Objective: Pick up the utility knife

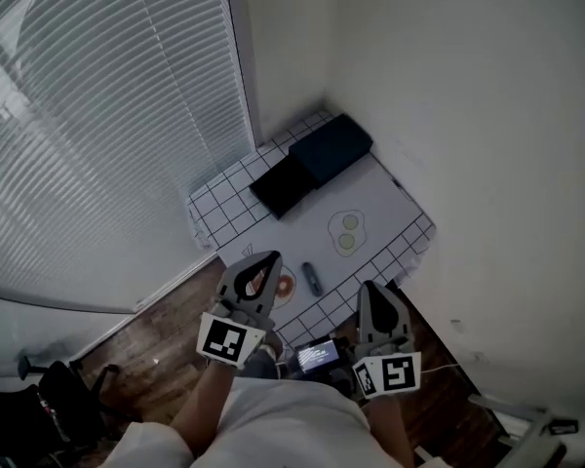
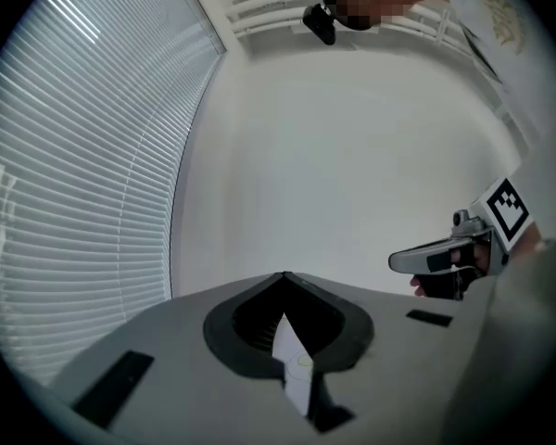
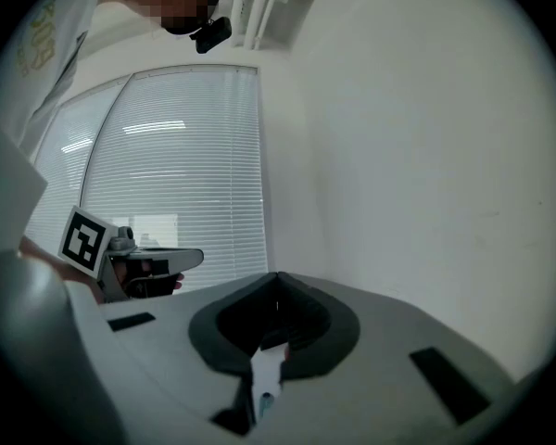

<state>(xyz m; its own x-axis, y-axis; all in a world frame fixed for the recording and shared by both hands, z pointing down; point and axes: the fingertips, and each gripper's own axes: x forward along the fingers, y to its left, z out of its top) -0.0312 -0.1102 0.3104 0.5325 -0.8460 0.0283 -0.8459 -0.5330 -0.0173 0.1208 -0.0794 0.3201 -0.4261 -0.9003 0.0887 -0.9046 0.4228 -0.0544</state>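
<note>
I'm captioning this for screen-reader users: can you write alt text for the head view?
From above, a person holds the left gripper and right gripper, both shut and empty, over the near edge of a small grid-patterned table in a corner. A utility knife lies on it between them, untouched; two dark boxes sit at the far end.

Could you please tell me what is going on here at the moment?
A person holds a gripper in each hand at the near edge of a small table. Both the left gripper and the right gripper are shut and empty. The utility knife lies untouched on the table, between them in the head view.
</note>
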